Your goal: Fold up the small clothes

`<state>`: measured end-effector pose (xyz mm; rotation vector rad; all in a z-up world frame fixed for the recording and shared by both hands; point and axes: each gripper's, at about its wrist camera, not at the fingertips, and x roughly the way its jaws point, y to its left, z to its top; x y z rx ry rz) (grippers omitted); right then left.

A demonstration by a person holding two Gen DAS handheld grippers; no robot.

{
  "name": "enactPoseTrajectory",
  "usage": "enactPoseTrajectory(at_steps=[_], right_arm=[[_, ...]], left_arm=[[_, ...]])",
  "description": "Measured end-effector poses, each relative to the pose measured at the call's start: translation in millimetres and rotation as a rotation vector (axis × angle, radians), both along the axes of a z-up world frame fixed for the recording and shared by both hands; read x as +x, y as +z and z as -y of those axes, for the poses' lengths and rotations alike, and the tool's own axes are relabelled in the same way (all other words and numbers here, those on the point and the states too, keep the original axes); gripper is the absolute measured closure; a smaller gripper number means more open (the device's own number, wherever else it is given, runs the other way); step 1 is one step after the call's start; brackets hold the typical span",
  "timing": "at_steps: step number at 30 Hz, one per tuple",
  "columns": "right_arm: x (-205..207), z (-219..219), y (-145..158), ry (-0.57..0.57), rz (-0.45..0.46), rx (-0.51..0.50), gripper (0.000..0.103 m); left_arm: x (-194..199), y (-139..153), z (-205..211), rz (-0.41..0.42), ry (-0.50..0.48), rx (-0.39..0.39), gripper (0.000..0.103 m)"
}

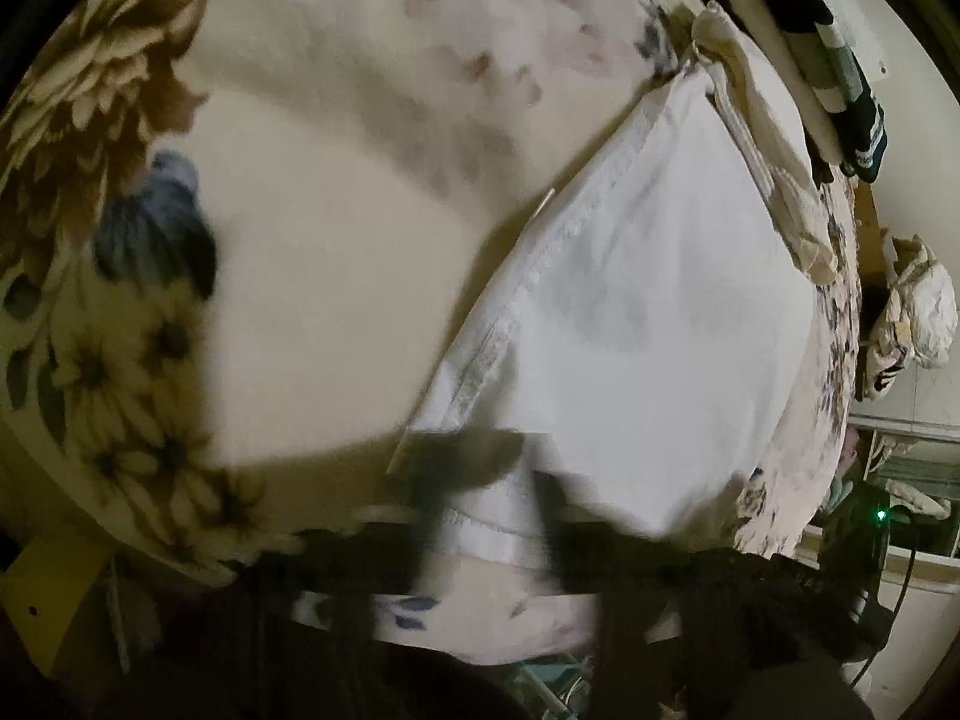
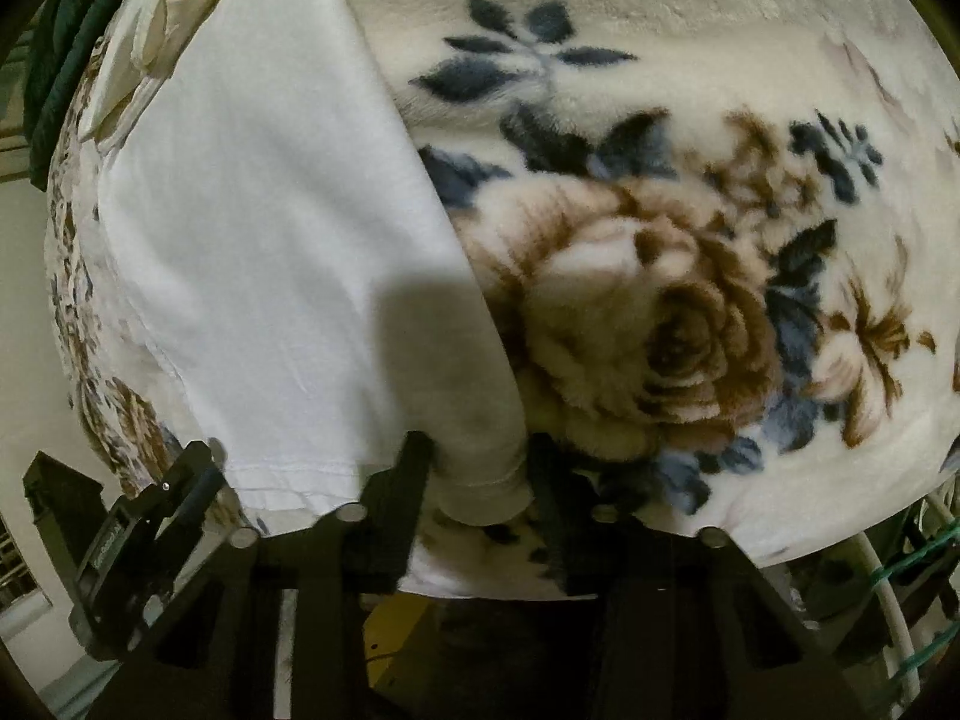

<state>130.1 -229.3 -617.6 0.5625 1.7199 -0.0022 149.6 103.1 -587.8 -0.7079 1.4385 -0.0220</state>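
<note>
A white garment [image 1: 648,300] lies spread on a floral fleece blanket [image 1: 312,252]. My left gripper [image 1: 492,480] is at the garment's near hemmed corner, its blurred dark fingers [image 1: 558,510] standing apart on either side of the cloth. In the right wrist view the same white garment [image 2: 264,252] lies on the blanket [image 2: 660,276]. My right gripper [image 2: 480,468] is at its near right corner, fingers [image 2: 414,468] apart with the rolled white edge between them. The left gripper body [image 2: 150,516] shows at lower left by the hem.
Folded cream and dark green clothes [image 1: 834,84] are piled at the blanket's far edge, also in the right wrist view [image 2: 66,60]. A crumpled white item [image 1: 918,312] and shelving sit beyond the bed's right side.
</note>
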Motion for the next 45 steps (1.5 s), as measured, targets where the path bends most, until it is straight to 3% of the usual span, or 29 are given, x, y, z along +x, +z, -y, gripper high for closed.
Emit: enactPoseTrajectory(at_steps=[4,7,11,14,15,16,18,19,21,22,24,27,35,45], right_arm=[[0,8,8,0.007,0.032,-0.008,0.096],[-2,6,17,0.011,0.056,-0.018,0.097],[-4,9,23,0.016,0.059,-0.021,0.097],[-2,17,20,0.027,0.033,0.001,0.096],[-1,20,18,0.024,0.022,0.008,0.096],[-1,24,16,0.024,0.015,0.019,0.09],[0,27,10,0.014,-0.008,0.025,0.08],[0,30,9,0.007,-0.009,0.029,0.074],[-1,32,5,0.006,-0.016,0.032,0.073],[-1,33,3,0.008,-0.017,0.035,0.073],[-3,34,1,0.008,-0.016,0.03,0.073],[-6,34,7,-0.004,0.02,0.004,0.097],[-12,38,38,-0.002,0.077,-0.041,0.099],[-6,37,19,0.097,-0.014,-0.073,0.099]], left_arm=[[-7,14,-5,0.046,0.026,0.01,0.103],[-12,24,-9,0.059,0.027,0.022,0.103],[-13,15,-20,0.008,0.0,-0.002,0.101],[-8,-1,-21,-0.028,-0.008,-0.03,0.092],[-7,-4,-20,-0.03,-0.007,-0.039,0.085],[-4,-10,-20,-0.035,-0.008,-0.046,0.07],[0,-17,-16,-0.031,-0.01,-0.07,0.056],[1,-18,-15,-0.023,-0.007,-0.075,0.056],[5,-14,-12,0.014,0.001,-0.066,0.058],[5,-10,-10,0.037,0.016,-0.053,0.065],[5,-7,-10,0.056,0.029,-0.046,0.098],[1,5,-8,0.078,0.039,-0.014,0.098],[-24,40,-6,0.095,0.065,-0.058,0.099],[-13,-5,-3,0.007,0.03,-0.054,0.098]])
